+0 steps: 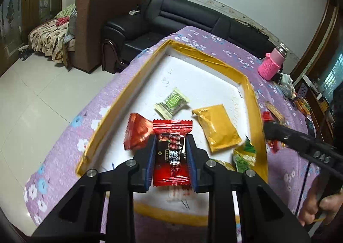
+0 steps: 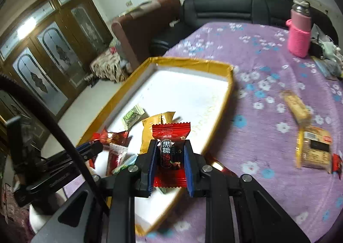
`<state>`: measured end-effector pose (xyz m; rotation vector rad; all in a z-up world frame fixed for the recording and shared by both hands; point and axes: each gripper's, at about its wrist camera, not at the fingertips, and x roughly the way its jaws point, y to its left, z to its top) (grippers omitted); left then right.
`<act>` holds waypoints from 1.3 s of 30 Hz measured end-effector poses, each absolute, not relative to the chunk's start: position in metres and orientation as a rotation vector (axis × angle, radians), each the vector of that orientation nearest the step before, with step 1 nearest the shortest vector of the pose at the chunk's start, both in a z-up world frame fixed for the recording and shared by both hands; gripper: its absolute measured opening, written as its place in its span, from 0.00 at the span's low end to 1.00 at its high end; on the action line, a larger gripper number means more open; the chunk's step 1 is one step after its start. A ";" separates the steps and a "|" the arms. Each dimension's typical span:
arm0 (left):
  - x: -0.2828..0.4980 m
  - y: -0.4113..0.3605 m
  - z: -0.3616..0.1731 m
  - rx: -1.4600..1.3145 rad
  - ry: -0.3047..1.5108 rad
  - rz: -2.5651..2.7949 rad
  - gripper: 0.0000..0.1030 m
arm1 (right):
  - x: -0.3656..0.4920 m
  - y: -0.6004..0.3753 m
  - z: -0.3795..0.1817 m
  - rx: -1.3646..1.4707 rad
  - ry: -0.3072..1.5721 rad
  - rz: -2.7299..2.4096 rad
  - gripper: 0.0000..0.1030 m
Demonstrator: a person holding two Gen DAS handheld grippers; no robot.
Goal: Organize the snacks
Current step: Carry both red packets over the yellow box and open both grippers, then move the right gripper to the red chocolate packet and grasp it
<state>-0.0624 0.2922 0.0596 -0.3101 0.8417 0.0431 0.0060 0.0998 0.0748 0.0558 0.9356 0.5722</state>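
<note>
A purple flowered cloth (image 2: 268,75) covers the counter, which stands in a tiled living room with a black sofa (image 1: 188,18) and a brown armchair (image 1: 103,20) behind it. On the cloth lies a shallow gold-rimmed tray (image 1: 250,101) with a white floor.

Inside the tray lie a green-and-white packet (image 1: 171,103), a plain gold pouch (image 1: 216,129) and an orange-red packet (image 1: 137,131). A pink-sleeved flask (image 2: 299,33) stands upright at the far edge of the counter, and two tan snack bars (image 2: 313,148) lie on the cloth to the right of the tray, well apart from it.

The left tongs (image 1: 171,142) are closed on a red wrapped snack (image 1: 172,129) above the near part of the tray. The right tongs (image 2: 170,146) clamp another red snack packet (image 2: 170,130) over the tray's near right rim.
</note>
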 end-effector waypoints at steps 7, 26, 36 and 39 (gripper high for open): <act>-0.055 0.306 0.051 -0.353 0.852 0.057 0.33 | 0.030 0.129 0.053 -0.034 0.982 0.502 0.22; -0.123 0.278 0.091 -0.469 0.742 -0.030 0.95 | 0.008 0.035 0.059 0.006 0.915 0.399 0.42; -0.134 0.243 0.100 -0.400 0.753 -0.078 0.95 | 0.008 0.066 0.015 -0.079 0.938 0.506 0.42; -0.134 0.241 0.099 -0.404 0.758 -0.081 0.95 | 0.005 0.072 0.013 -0.133 0.932 0.531 0.39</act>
